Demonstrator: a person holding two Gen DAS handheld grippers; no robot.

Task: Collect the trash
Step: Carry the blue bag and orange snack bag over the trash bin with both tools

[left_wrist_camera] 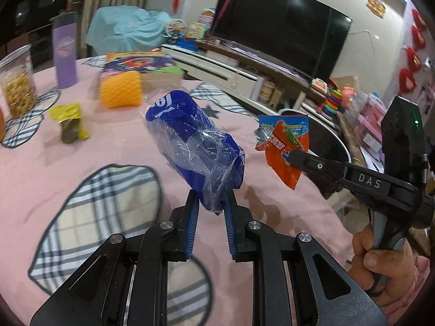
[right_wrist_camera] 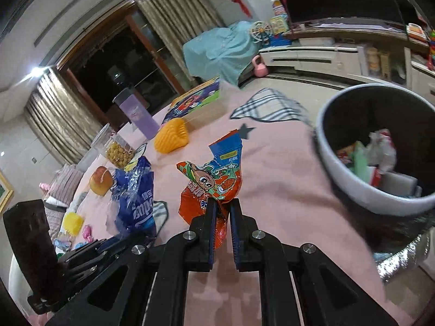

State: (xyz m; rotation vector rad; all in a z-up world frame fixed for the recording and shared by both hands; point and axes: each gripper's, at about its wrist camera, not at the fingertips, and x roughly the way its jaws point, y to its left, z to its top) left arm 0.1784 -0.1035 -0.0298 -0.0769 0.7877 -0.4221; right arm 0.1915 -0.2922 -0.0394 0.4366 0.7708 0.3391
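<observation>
Pink cloth with plaid patches covers the surface. Crumpled wrappers are seen inside a grey bin at its edge. A blue wrapper is pinched by the left hand-held gripper, an orange snack packet by the right hand-held gripper, both above the cloth.

We are seeing the bin sitting right of frame beside the counter, wrappers lying in it, the jar standing far left.
</observation>
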